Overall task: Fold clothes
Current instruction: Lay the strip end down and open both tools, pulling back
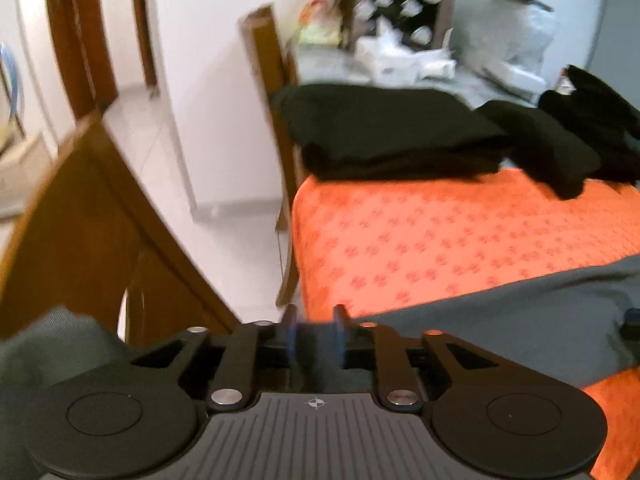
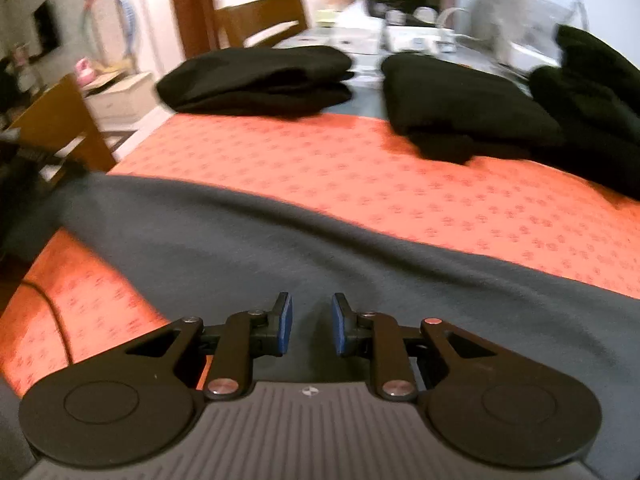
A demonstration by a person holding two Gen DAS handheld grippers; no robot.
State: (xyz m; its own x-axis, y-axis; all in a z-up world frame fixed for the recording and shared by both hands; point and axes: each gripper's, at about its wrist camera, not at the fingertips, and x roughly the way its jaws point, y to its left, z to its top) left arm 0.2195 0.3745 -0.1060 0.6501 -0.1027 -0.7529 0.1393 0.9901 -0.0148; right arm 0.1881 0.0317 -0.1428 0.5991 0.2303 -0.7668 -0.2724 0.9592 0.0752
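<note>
While the dark grey knit garment is spread on the orange patterned tablecloth, the right gripper is held part-open and empty above it, the left gripper is seen narrowed, its hold indiscernible, and an edge grasp is judged necessary next.

L gripper jaws nearly closed; R gripper jaws apart.

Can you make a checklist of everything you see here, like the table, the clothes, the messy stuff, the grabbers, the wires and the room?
Surface: table with orange patterned cloth.
Job's things: grey garment spread at the near edge; folded black clothes at the far side.
Clutter: blurred white items beyond the clothes.
Grippers: left gripper blurred, grey fabric between its fingers; right gripper slightly apart over the garment.
Cables: dark cable on the cloth.
Surroundings: wooden chair, white walls.
</note>
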